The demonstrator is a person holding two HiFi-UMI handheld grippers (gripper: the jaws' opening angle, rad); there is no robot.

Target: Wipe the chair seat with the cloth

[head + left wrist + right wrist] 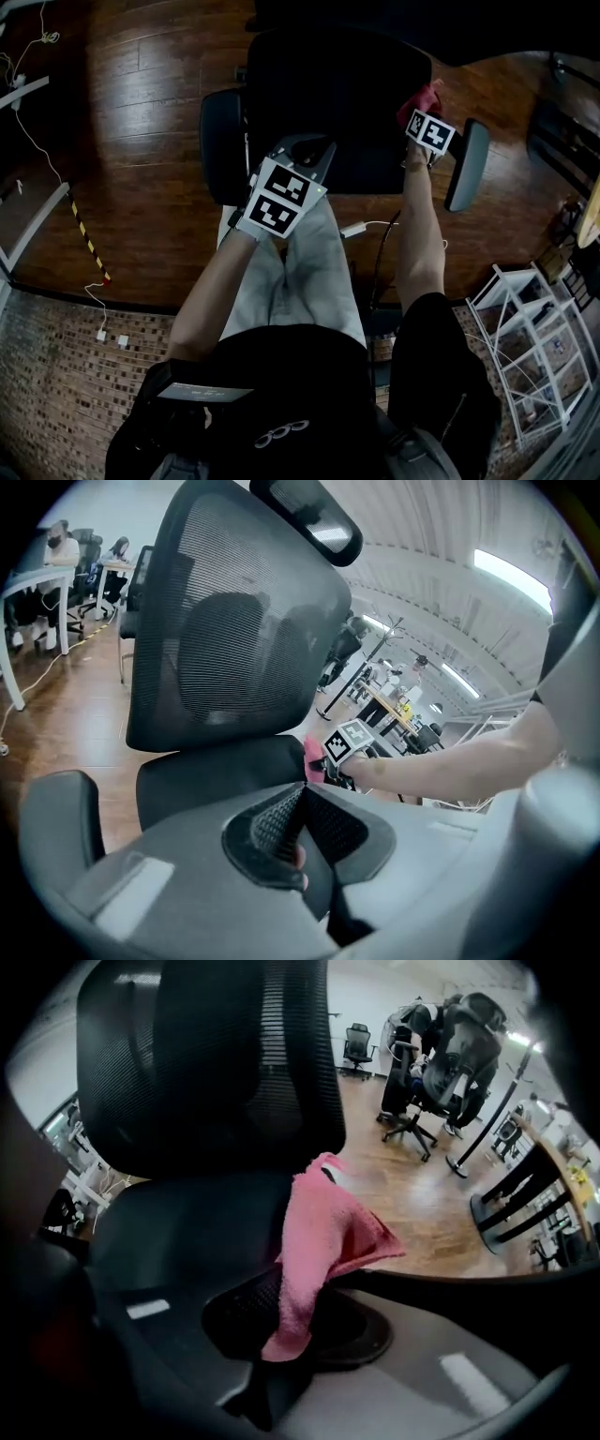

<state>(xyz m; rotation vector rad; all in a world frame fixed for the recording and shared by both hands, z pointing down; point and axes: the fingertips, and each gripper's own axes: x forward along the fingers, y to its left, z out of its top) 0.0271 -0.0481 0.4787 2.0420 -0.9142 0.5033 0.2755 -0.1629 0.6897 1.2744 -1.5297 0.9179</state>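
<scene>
A black office chair stands in front of me, its seat [347, 131] dark and wide, its mesh back [234, 630] upright. My right gripper [422, 120] is shut on a pink cloth [319, 1241], which hangs from the jaws over the seat's right side near the armrest [467, 164]. The pink cloth [420, 101] shows as a small red patch in the head view. My left gripper [302, 159] hovers at the seat's front edge, jaws shut with nothing between them [291, 827]. The right gripper [323, 766] and my forearm are visible from the left gripper view.
Wooden floor [141, 112] surrounds the chair. The left armrest [220, 145] sits beside my left gripper. A white wire rack [530, 347] stands at the lower right. Cables and a white frame [37, 216] lie at the left. Other chairs [441, 1063] and desks stand further off.
</scene>
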